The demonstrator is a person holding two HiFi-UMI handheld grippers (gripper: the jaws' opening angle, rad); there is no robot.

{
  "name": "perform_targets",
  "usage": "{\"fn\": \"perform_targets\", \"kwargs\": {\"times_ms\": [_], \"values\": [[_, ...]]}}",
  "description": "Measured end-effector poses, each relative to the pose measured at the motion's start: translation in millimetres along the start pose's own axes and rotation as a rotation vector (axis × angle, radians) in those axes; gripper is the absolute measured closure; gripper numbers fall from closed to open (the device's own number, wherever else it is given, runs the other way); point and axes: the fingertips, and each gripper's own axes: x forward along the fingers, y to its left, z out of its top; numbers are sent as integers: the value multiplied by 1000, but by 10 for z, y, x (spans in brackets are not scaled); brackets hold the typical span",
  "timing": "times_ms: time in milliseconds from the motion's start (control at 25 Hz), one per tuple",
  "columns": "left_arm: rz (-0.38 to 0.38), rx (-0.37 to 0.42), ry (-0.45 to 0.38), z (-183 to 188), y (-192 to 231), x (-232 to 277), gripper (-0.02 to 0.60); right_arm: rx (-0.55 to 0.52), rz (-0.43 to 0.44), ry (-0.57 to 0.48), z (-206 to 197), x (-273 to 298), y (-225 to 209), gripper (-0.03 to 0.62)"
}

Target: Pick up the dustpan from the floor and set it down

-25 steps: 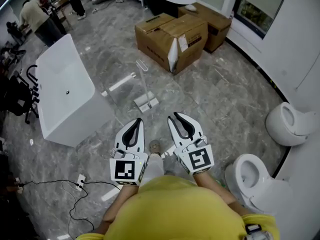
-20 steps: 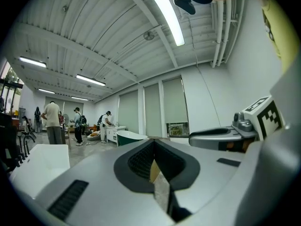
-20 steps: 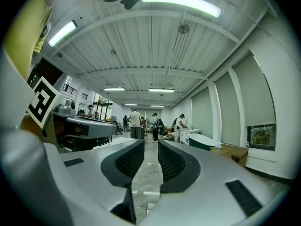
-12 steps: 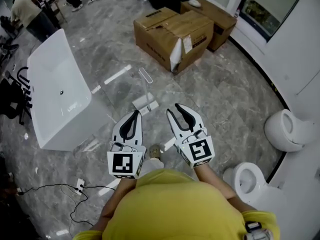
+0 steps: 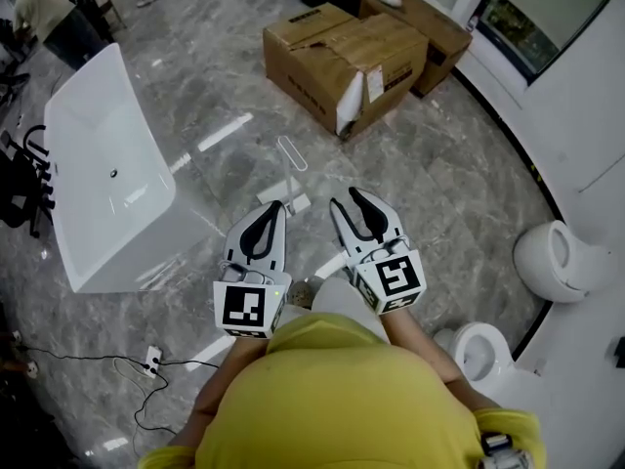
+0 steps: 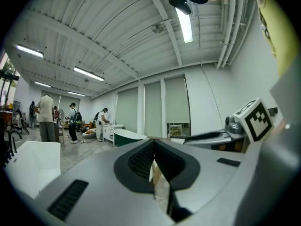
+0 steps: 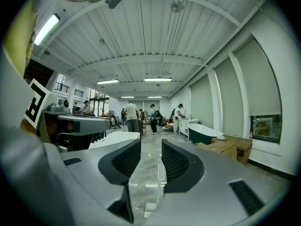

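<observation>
At the approach step: dustpan point(image 5: 289, 199) on the floor at mid-frame, untouched, just above the left gripper point(image 5: 276, 207), jaws together and empty, and the right gripper point(image 5: 347, 198), jaws empty, just opened partway. Next, probably: lower, widen, clamp the handle point(image 5: 290, 152).

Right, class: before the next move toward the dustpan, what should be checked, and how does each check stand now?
1. Dustpan in sight on the floor ahead: ok.
2. Right gripper open: ok. Its jaws have just been opening, with nothing between them.
3. Left gripper open: not ok, jaws together.
4. Grippers lowered to the dustpan: not ok, both are held about level, well above the floor.
5. Handle standing upright: cannot tell.
6. Boxes apart from the dustpan: ok.
</observation>
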Motion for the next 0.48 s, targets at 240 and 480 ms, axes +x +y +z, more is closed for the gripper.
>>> {"fn": "perform_targets", "kwargs": {"times_ms": [240,480], "values": [[22,-22,31,-76,142,154,580,31,45,35,-78,316,-107,442],[104,-30,38,-97,376,453,580,52,157,62,-194,833,-262,442]]}}
